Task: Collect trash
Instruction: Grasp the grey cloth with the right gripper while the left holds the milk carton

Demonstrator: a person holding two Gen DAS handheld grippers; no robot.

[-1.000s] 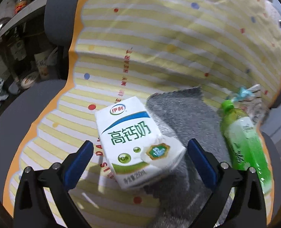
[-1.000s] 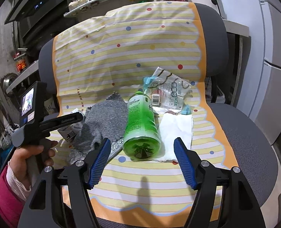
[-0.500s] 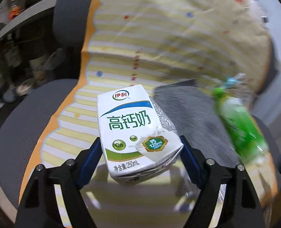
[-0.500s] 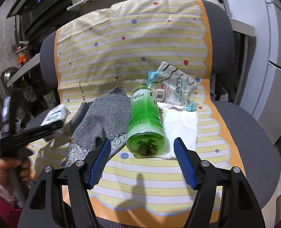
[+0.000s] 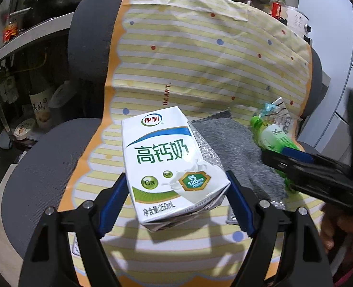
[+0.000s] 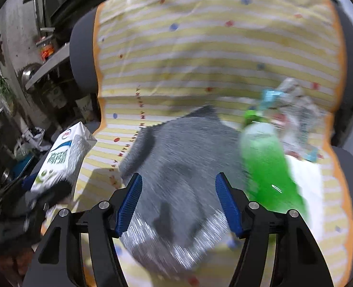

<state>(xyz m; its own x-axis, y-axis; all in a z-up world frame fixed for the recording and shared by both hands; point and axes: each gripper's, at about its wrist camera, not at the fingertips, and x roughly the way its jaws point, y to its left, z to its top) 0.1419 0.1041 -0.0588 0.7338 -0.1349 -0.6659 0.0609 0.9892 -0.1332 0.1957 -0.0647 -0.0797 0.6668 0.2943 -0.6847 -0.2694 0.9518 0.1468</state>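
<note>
Left gripper (image 5: 175,205) clamped on a white milk carton (image 5: 169,165), blue pads pressed against its 2 sides near the bottom end. Carton held up off the seat, tilted, printed face toward the camera, with green characters, a blue swoosh and "250mL" along the lower edge. Seen again at the left edge of the right wrist view (image 6: 61,157), off to the side of the striped cover.

Right gripper (image 6: 179,201) with jaws spread wide and nothing between them, poised over a grey cloth (image 6: 183,157) lying on the seat. Also visible from the left wrist view as a black bar with a blue pad (image 5: 319,172), crossing in front of the bottle; part of a hand (image 5: 343,224) below it.

Green plastic bottle (image 6: 267,165) lying on its side just right of the cloth, cap pointing toward the chair back; bottle partly on a white paper napkin (image 6: 310,181). Crumpled clear wrapper (image 6: 298,105) with blue trim behind the bottle cap, touching it or nearly so.

All laid out on a yellow-and-white striped cover (image 5: 200,67) with coloured dots and an orange border, draped over a grey office chair (image 5: 45,157). Right wrist view blurred.
</note>
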